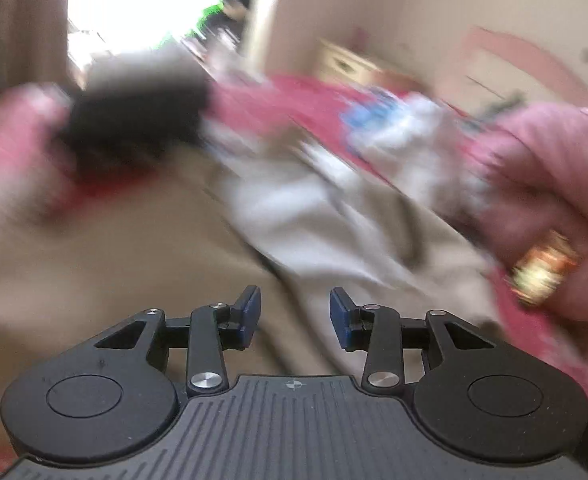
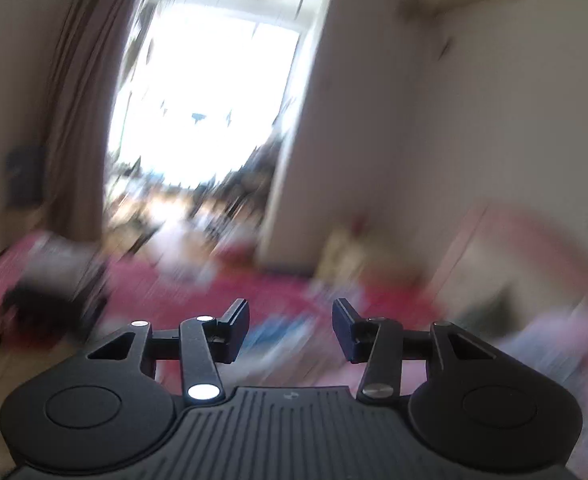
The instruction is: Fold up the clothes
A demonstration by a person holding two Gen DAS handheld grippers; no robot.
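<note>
Both views are smeared by motion blur, so most edges are soft. In the left wrist view the left gripper (image 1: 295, 316) points down at a beige and white cloth (image 1: 294, 216) spread over a red bed cover (image 1: 278, 96); its blue-padded fingers (image 1: 250, 314) stand apart with nothing between them, clear of the cloth. A dark block (image 1: 134, 120) at the left is too blurred to identify. At the right edge a hand (image 1: 554, 220) in a pink knitted sleeve (image 1: 542, 136), wearing a gold ring (image 1: 542, 276), is partly cut off by the frame.

In the right wrist view the right gripper (image 2: 291, 330) points toward a bright window (image 2: 210, 96) with a curtain (image 2: 82, 112) beside it. Its fingers (image 2: 236, 330) are spread and empty. The red cover (image 2: 222, 292) shows below as streaks; no garment can be picked out there.
</note>
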